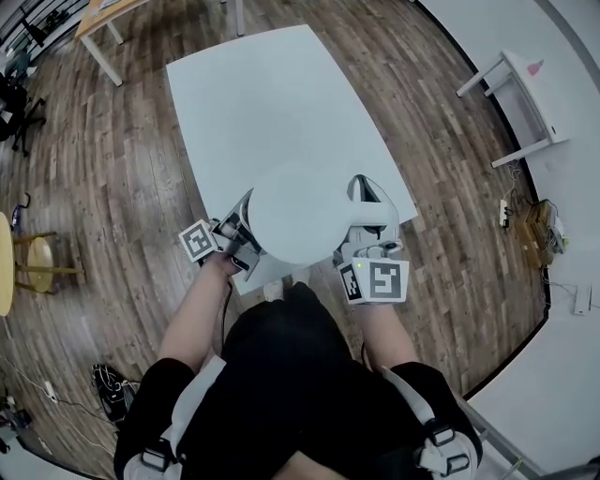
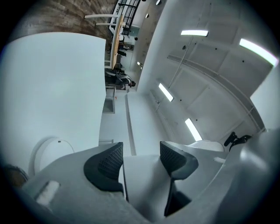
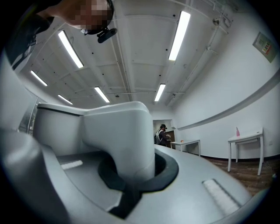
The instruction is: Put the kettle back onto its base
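A white kettle (image 1: 300, 211), seen from above as a round lid, is over the near edge of the white table (image 1: 281, 94). My right gripper (image 1: 367, 234) is shut on the kettle handle (image 3: 118, 140), which fills the space between its dark pads (image 3: 166, 173). My left gripper (image 1: 242, 230) is at the kettle's opposite side. Its pads (image 2: 107, 164) stand a little apart, pressed on a white part of the kettle (image 2: 142, 179). Low at the left of the left gripper view is a round white disc (image 2: 48, 153) on the table side, possibly the base. No base shows in the head view.
The table stretches away beyond the kettle. On the wooden floor are a small white side table (image 1: 525, 94) at the right, a wooden table (image 1: 94, 23) at the far left and a stool (image 1: 37, 262). A person (image 3: 162, 133) stands far off.
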### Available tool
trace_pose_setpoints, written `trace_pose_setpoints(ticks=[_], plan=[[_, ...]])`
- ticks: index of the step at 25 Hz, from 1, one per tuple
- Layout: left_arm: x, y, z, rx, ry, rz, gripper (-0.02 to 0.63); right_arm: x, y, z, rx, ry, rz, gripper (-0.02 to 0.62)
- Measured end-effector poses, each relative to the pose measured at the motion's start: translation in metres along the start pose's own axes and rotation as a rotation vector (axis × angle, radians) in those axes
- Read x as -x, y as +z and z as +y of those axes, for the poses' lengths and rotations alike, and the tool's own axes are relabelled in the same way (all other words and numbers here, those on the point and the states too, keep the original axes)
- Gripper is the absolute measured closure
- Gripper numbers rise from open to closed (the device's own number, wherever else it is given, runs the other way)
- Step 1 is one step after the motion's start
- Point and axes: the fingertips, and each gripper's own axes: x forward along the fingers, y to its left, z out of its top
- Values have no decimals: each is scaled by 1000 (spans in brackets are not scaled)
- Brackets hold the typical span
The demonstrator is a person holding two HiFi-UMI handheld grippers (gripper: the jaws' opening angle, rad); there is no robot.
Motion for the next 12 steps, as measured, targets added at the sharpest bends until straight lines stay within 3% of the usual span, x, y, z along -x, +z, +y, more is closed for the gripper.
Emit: trace_pose_setpoints(ticks=[7,9,12], plan=[[-12,17,18,9,51,-53,344,-27,-17,-10,-36,29,33,589],[-12,22,27,-40,108,-44,344,-31,-24,-12,-39,29,42,591],[-11,36,35,-201,235,-15,345,-38,-36,-17,-33,27,58,590]])
